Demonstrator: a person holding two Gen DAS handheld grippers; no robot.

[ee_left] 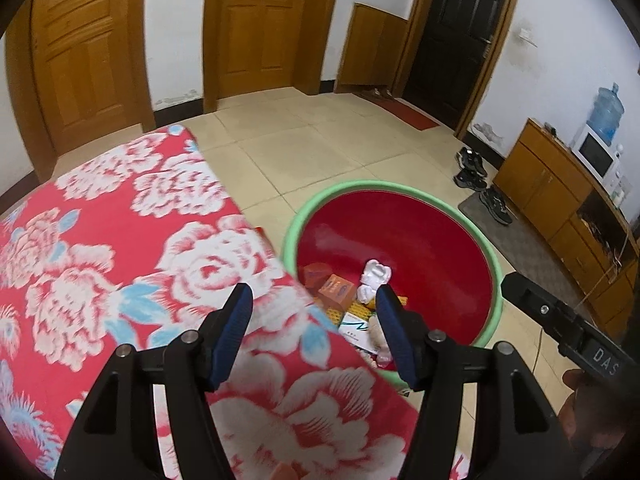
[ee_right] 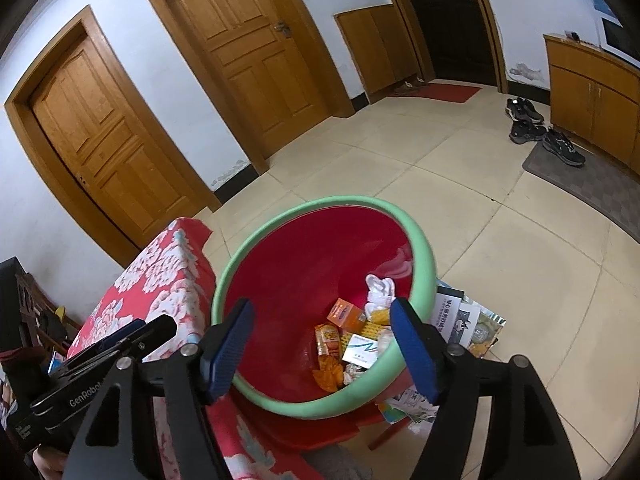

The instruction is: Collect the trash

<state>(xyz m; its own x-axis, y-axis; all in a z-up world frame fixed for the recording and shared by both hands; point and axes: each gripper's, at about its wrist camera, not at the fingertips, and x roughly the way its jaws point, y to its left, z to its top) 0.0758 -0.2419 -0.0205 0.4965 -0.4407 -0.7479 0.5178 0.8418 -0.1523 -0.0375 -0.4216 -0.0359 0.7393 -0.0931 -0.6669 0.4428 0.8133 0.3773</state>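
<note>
We see our left claw point(ee_left: 314, 312) spread wide with nothing between its blue pads, hovering over the edge of a bench draped in a red cloth point(ee_left: 120, 248) printed with white flowers. Just beyond that edge sits the red bin point(ee_left: 404, 236) with its green rim, standing on the tiled floor point(ee_left: 304, 148). From this side only part of the trash shows: an orange box point(ee_left: 337, 290), a crumpled white tissue point(ee_left: 374, 276) and a white packet point(ee_left: 356, 330), half hidden behind the right-hand finger.

Our right claw point(ee_right: 322, 320) is likewise spread and holds nothing — it hangs directly above the bin point(ee_right: 304, 252), looking down into it. This view gives us the whole pile at the bottom: the orange box point(ee_right: 346, 313), the white tissue point(ee_right: 380, 290), a white packet with a blue-green squiggle point(ee_right: 360, 350), an orange snack wrapper point(ee_right: 329, 340) and more orange scraps point(ee_right: 328, 376) below it. It also shows what the left view hides — printed papers point(ee_right: 464, 320) lying on the floor just beside the bin on its far side, and a red stool point(ee_right: 320, 432) partly under the bin's near rim.

The left view shows the water jug point(ee_left: 608, 110) and the microwave point(ee_left: 596, 156) on the wooden cabinet point(ee_left: 544, 184). Both views catch the black shoes point(ee_right: 528, 120) by the mat point(ee_right: 588, 184).
</note>
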